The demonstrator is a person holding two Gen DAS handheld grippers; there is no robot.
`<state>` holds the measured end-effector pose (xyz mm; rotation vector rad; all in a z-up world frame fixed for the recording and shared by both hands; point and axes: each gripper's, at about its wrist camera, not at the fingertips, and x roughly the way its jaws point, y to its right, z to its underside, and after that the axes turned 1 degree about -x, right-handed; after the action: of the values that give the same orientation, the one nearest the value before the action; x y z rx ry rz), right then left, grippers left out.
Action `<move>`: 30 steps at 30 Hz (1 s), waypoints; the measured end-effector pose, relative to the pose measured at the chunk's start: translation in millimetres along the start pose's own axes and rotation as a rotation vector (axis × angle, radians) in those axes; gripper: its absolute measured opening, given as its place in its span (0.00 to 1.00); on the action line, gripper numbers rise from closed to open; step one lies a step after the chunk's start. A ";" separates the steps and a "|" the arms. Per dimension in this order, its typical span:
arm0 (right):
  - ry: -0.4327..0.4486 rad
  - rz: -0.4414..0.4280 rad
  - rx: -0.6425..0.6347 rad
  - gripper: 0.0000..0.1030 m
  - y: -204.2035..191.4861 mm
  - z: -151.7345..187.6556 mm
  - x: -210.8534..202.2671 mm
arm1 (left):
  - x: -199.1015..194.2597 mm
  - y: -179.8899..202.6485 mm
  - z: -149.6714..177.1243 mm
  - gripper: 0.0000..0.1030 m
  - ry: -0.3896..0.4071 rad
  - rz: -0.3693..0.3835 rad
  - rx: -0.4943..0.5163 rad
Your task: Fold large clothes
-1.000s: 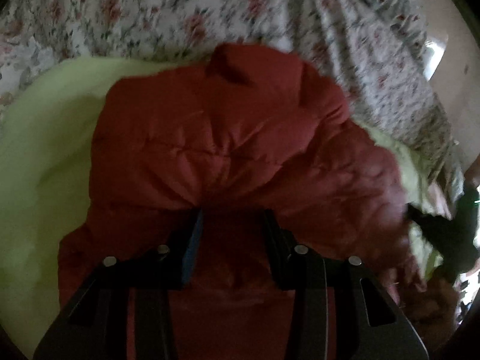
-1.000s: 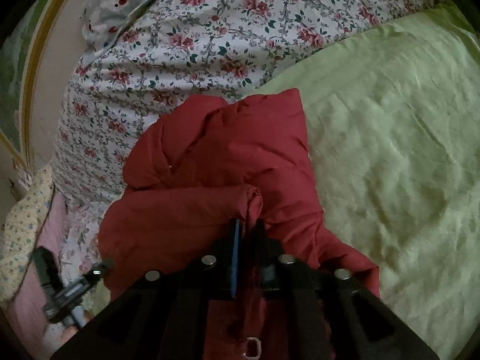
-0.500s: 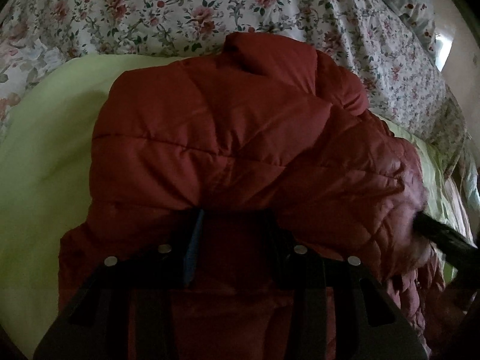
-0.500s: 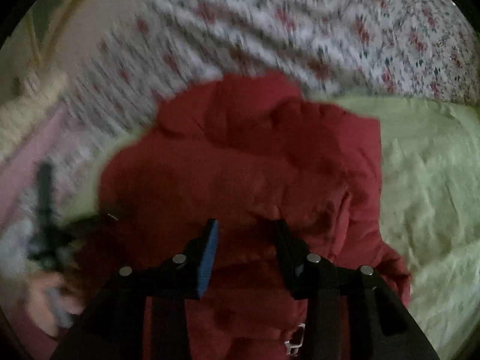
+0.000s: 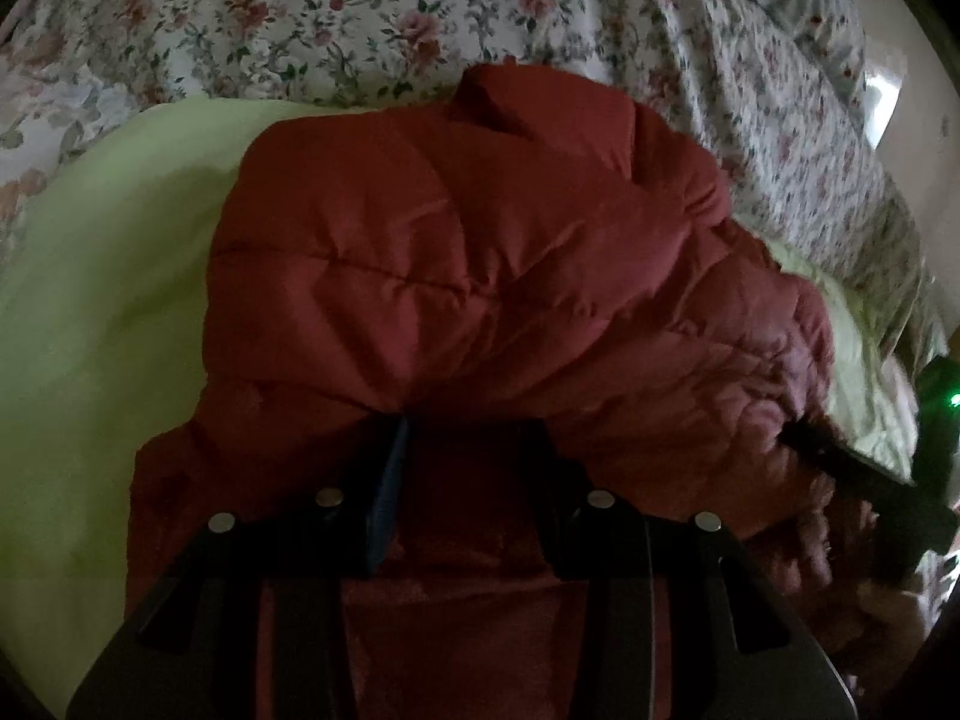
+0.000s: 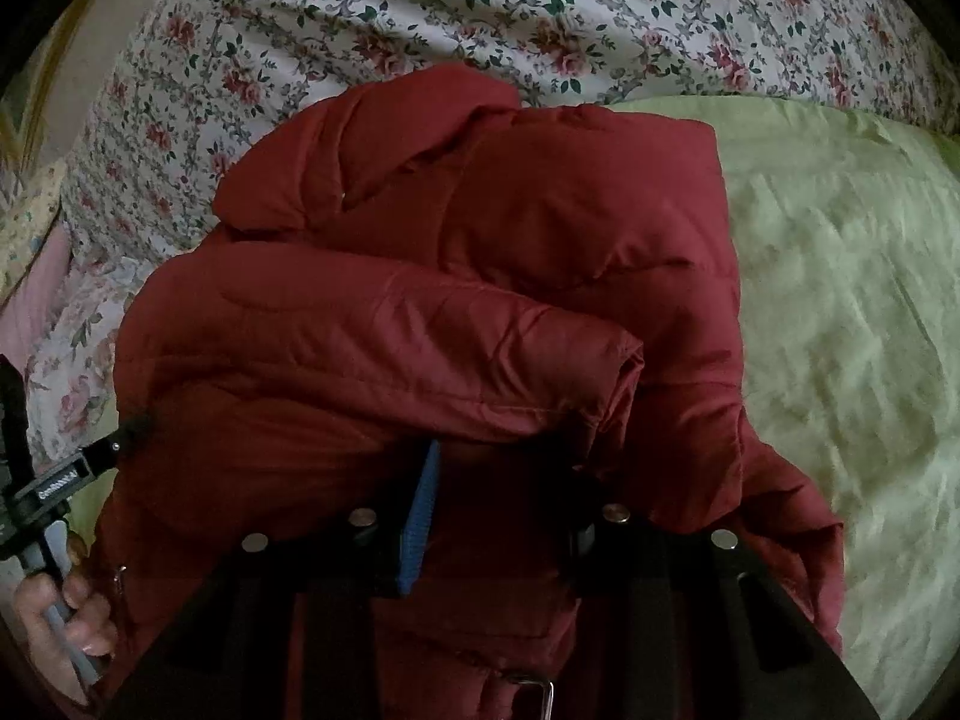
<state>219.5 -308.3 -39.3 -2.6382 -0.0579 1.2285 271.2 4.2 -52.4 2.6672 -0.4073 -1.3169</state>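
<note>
A red quilted jacket [image 5: 480, 276] lies bunched on a light green sheet [image 5: 102, 300], its collar toward the floral bedding. My left gripper [image 5: 471, 432] is open, its tips tucked under a puffy fold of the jacket. In the right wrist view the jacket [image 6: 540, 228] has a sleeve [image 6: 384, 348] folded across its front. My right gripper [image 6: 498, 450] is open, its tips just under the sleeve's lower edge. The right gripper also shows in the left wrist view [image 5: 840, 462] at the jacket's right side. The left gripper shows in the right wrist view [image 6: 72, 468], held by a hand.
A floral quilt [image 5: 360, 12] covers the bed beyond the jacket and shows in the right wrist view [image 6: 540, 6] too. The green sheet [image 6: 840, 300] spreads wide to the right. A metal zip pull [image 6: 534, 690] hangs at the jacket's near edge.
My right gripper let go of the sleeve cuff and opened; the sleeve now lies across the jacket front. My left gripper stayed open at the fold.
</note>
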 end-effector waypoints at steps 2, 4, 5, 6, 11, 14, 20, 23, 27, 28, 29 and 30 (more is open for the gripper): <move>0.001 0.012 -0.006 0.33 -1.4 -0.6 1.0 | 2.4 2.1 0.2 0.37 -0.002 -0.014 0.008; 0.002 0.015 -0.006 0.33 -1.3 0.7 0.7 | 3.0 2.5 0.0 0.37 -0.005 -0.018 0.010; 0.002 0.012 -0.002 0.33 -0.3 0.3 0.3 | 3.0 1.8 -1.0 0.37 -0.008 -0.016 0.009; 0.001 0.006 0.003 0.33 1.0 0.1 -0.4 | 2.9 1.7 -1.2 0.36 -0.009 -0.015 0.006; 0.010 -0.026 0.064 0.36 1.9 1.7 -21.5 | -2.3 2.9 -4.1 0.37 -0.029 -0.008 -0.001; 0.025 -0.036 0.065 0.44 -2.6 8.2 -42.5 | -15.4 3.2 -2.1 0.39 -0.024 -0.015 -0.009; 0.050 -0.067 0.058 0.51 -3.6 35.9 -90.5 | -57.1 0.7 20.3 0.52 0.026 -0.037 -0.013; 0.037 -0.066 0.059 0.52 1.1 50.0 -103.4 | -70.9 -8.0 35.3 0.52 0.012 -0.032 -0.047; 0.025 -0.074 0.066 0.57 10.4 66.0 -122.1 | -94.7 -26.8 64.3 0.52 -0.007 -0.040 -0.123; 0.027 -0.078 0.073 0.59 14.3 72.0 -128.9 | -99.2 -31.0 72.2 0.52 -0.017 -0.040 -0.135; 0.027 -0.080 0.080 0.62 17.3 76.9 -133.9 | -102.7 -34.9 79.9 0.52 -0.030 -0.047 -0.144; 0.027 -0.078 0.089 0.62 21.6 82.6 -139.8 | -105.7 -38.2 86.2 0.52 -0.040 -0.054 -0.151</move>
<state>64.8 -332.0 9.4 -2.5502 -0.0982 1.1433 148.2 72.0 -34.1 2.5484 -0.2323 -1.3600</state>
